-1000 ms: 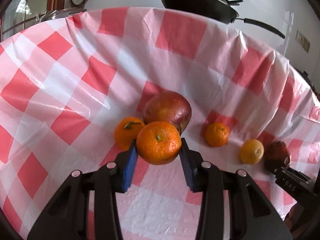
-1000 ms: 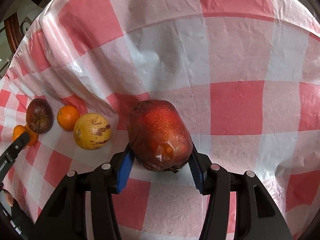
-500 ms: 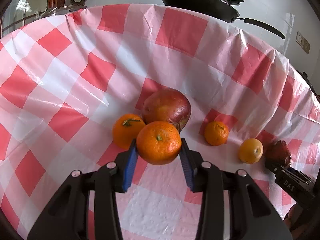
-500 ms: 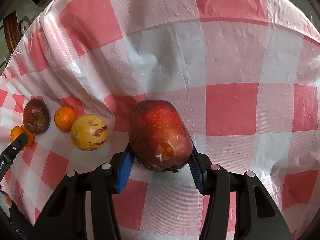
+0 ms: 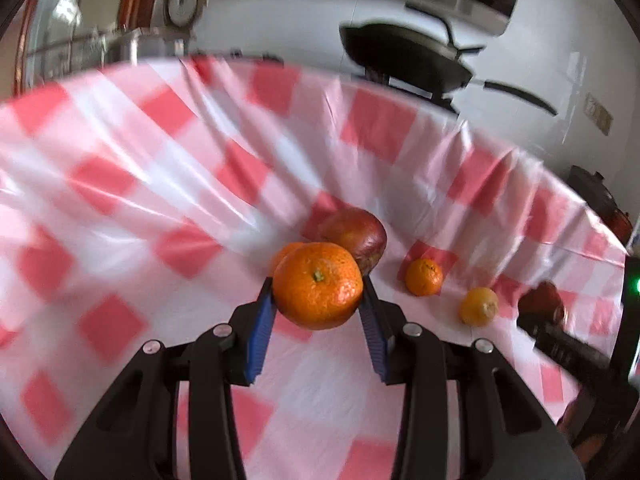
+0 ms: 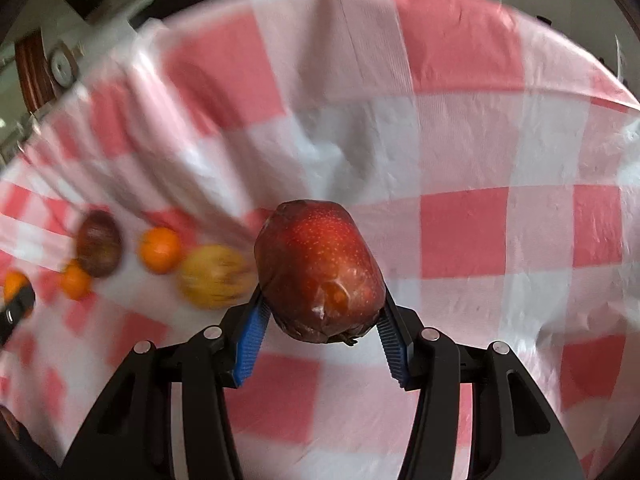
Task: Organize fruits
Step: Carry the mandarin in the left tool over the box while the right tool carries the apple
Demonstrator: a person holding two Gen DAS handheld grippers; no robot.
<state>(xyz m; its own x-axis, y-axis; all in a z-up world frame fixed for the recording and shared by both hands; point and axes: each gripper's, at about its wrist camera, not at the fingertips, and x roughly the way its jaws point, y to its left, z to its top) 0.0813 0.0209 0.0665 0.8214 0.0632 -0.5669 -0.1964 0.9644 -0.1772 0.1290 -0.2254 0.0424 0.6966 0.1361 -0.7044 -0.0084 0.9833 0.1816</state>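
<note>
Fruits are split between the two grippers and the red-and-white checked tablecloth (image 5: 120, 184).

Left gripper (image 5: 318, 300): the jaws are partly closed, with both blue pads (image 5: 259, 332) pressed against the sides of a large orange (image 5: 318, 285). The orange is lifted clear of the cloth, stem scar facing the camera.

Left wrist view, fruit on the cloth:
- A dark red apple (image 5: 356, 236) sits just behind the held orange, toward 1 o'clock.
- A second orange (image 5: 285, 254) shows only as a sliver at 11 o'clock of the held fruit, mostly hidden by it.
- A small mandarin (image 5: 424, 277) lies at 3 o'clock, apart from the apple.
- A yellow-orange fruit (image 5: 479, 306) lies further along the same line, toward 4 o'clock.

Right gripper (image 6: 320, 310): the jaws stand wide, clamped on a large red apple (image 6: 318, 266), with blue pads (image 6: 251, 342) on both flanks. This apple is off the cloth; its wrinkled base faces the camera.

Right wrist view, fruit on the cloth, all at 9 o'clock of the held apple and blurred:
- A yellow fruit with brown streaks (image 6: 214, 276) is nearest.
- The mandarin (image 6: 160, 249) is next.
- The dark red apple (image 6: 99, 249) follows, with the second orange (image 6: 75, 280) touching its lower edge.

A black pan (image 5: 404, 62) stands beyond the far table edge at 12 o'clock in the left wrist view.
</note>
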